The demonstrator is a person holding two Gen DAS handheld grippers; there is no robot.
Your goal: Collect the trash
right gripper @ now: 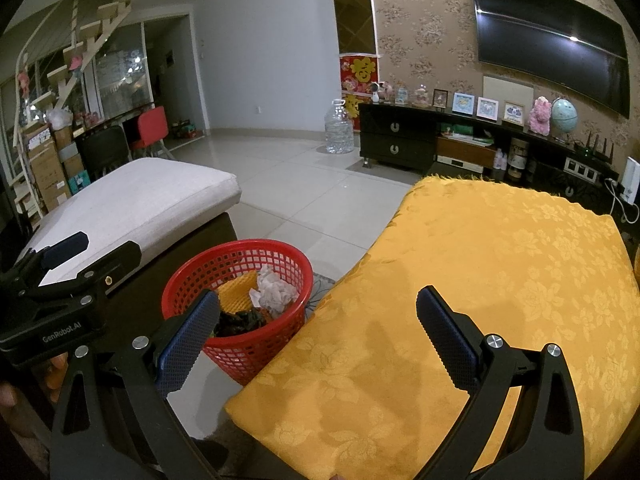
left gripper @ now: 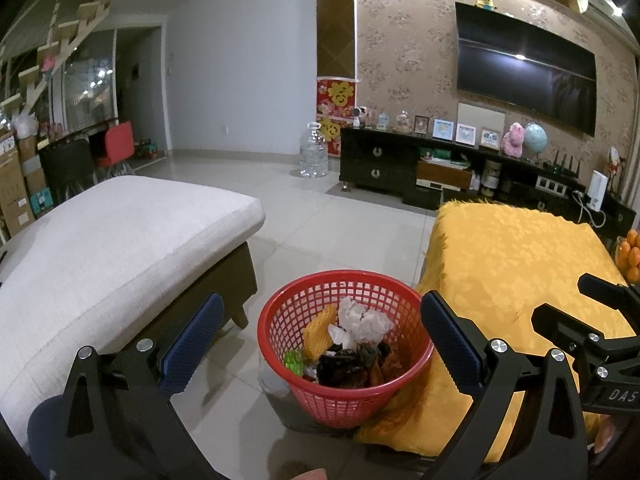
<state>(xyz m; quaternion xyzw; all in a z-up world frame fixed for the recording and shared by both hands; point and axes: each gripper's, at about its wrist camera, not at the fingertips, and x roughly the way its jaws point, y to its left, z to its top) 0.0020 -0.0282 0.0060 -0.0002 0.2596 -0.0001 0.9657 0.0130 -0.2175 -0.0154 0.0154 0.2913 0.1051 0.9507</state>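
Red basket of trash sitting low centre on the floor, both tools gaping wide and empty.

The red mesh basket is standing on pale tiles beside the yellow-covered worktop, holding crumpled white paper, a yellow ridged piece and dark scraps. The left tool is hovering over it; the right tool is hanging over the cloth's edge.

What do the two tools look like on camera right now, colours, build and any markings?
Both match: the left tool and right tool have black angular frames with silver round bolts and two fingers faced with blue, textured, saw-edged pads. White lettering reads "GenRobot.AI" on the left tool's body and "DAS" on the right's.
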